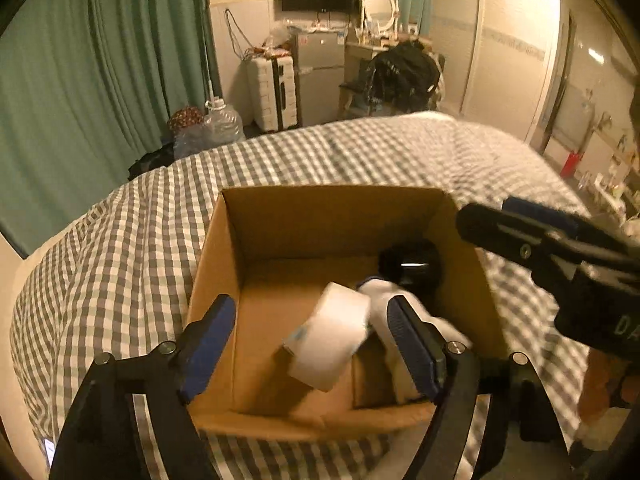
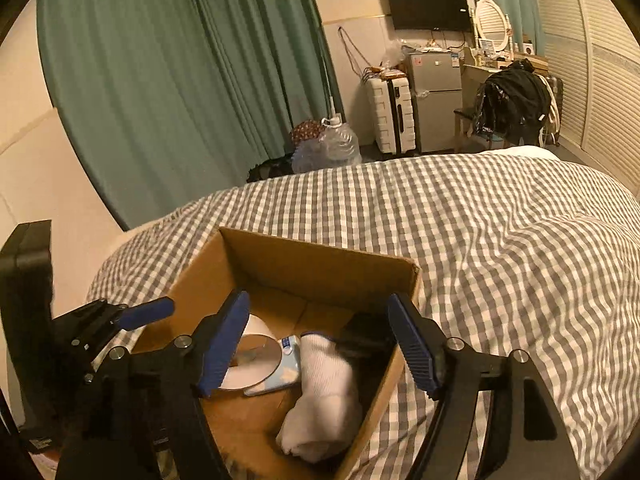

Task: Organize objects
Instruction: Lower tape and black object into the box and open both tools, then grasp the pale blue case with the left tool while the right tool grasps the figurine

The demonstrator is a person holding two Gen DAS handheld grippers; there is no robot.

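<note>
An open cardboard box (image 1: 304, 220) (image 2: 320, 256) sits on a checked bed. Inside lie a white tape roll (image 1: 332, 340) (image 2: 252, 360), a light blue tissue pack (image 2: 286, 368), a rolled white sock (image 1: 384, 296) (image 2: 324, 392) and a black object (image 1: 412, 264) (image 2: 364, 340). My left gripper (image 1: 310, 344) is open above the box with the tape roll between its jaws, apart from both pads. My right gripper (image 2: 320, 340) is open and empty over the box's right half. It shows at the right in the left wrist view (image 1: 520, 236). The left gripper shows at the left in the right wrist view (image 2: 132, 316).
The checked duvet (image 2: 500, 248) spreads right and beyond the box. Green curtains (image 2: 180, 80) hang at the left. On the floor past the bed stand water bottles (image 2: 340, 144), a white suitcase (image 2: 394, 116), a small fridge (image 2: 436, 100) and a chair with dark clothes (image 2: 516, 100).
</note>
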